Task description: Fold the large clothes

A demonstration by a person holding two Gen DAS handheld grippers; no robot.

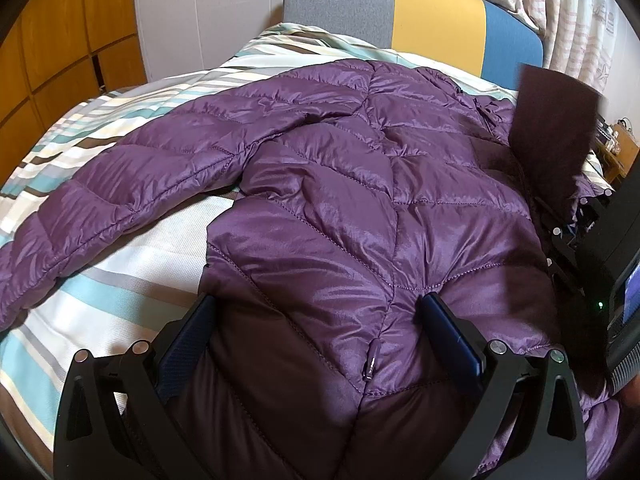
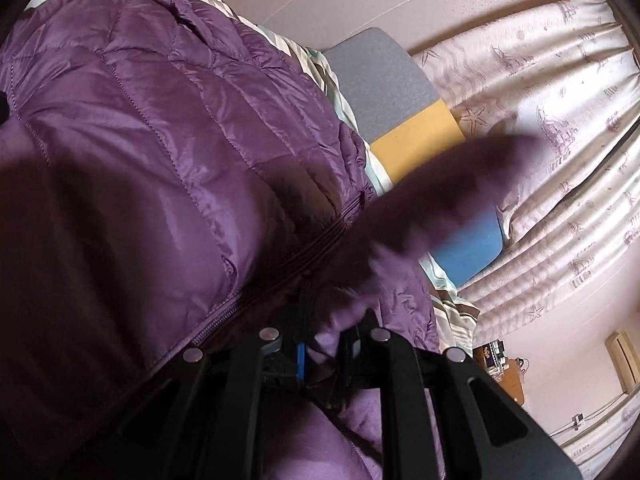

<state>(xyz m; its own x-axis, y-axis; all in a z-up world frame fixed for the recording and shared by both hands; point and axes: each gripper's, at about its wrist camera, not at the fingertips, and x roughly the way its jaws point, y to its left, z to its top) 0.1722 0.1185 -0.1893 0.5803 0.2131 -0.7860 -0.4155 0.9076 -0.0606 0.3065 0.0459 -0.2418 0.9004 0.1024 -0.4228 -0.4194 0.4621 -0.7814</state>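
Note:
A purple quilted jacket (image 1: 340,168) lies spread on the striped bed sheet (image 1: 132,272), with one sleeve (image 1: 120,184) stretched out to the left. My left gripper (image 1: 320,300) stands open over the jacket's near hem, its fingers wide apart with fabric lying between them. At the right edge my right gripper (image 1: 580,208) holds a dark purple strip of the jacket (image 1: 552,128), seemingly the other sleeve, raised off the bed. In the right wrist view the jacket (image 2: 160,120) fills the left, and the right gripper (image 2: 328,340) is shut on that blurred strip (image 2: 460,184).
A grey, yellow and blue headboard (image 1: 436,20) closes the far end of the bed, also seen as the headboard (image 2: 380,80). Patterned curtains (image 2: 560,120) hang on the right. Wooden cabinet doors (image 1: 52,40) stand at the left, a small wooden stand (image 1: 616,148) at the right.

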